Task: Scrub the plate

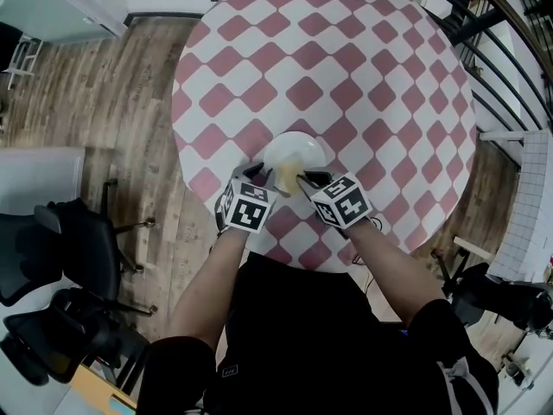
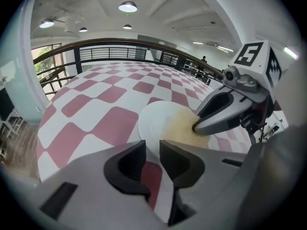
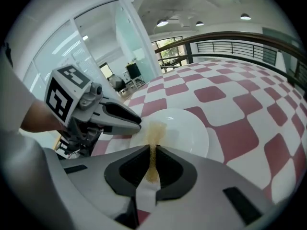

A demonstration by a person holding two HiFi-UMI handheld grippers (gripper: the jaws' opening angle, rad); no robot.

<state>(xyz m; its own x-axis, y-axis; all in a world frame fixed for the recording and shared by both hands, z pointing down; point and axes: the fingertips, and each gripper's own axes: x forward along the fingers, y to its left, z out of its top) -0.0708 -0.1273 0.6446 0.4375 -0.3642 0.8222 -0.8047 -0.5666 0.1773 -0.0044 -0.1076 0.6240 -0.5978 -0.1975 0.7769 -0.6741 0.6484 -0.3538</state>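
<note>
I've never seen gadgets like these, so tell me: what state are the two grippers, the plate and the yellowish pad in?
left gripper: shut on the plate's near rim.
right gripper: shut on the scrub pad.
scrub pad: thin, yellowish, pinched between the jaws, far end resting on the plate.
plate: white, lying flat on the checked table, held at its rim.

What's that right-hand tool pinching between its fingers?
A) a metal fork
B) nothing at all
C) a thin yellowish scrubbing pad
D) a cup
C: in the right gripper view, the fingers of the right gripper are clamped on a thin yellowish pad, whose far end lies over the white plate.
</note>
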